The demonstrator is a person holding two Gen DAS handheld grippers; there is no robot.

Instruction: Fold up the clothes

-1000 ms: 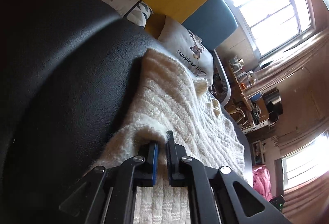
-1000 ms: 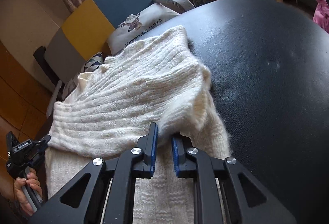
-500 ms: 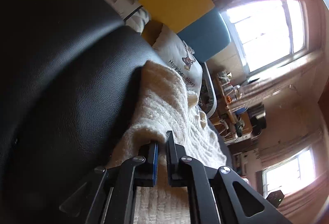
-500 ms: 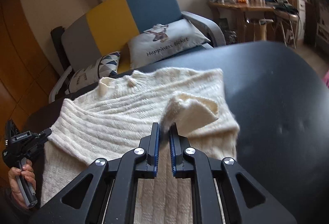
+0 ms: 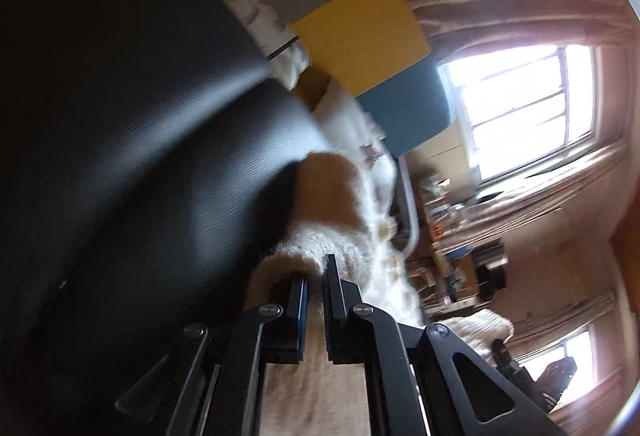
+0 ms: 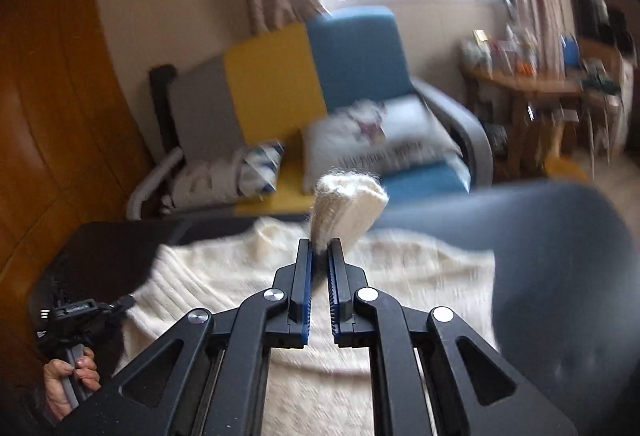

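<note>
My right claw pinches the cream sweater's cuff above the black bench; left claw grips its edge.

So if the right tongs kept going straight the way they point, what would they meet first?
The right tongs are shut on the cream sweater's cuff. Beyond it, probably the far edge of the black table, then the printed cushion on the sofa; depth is unclear.
</note>
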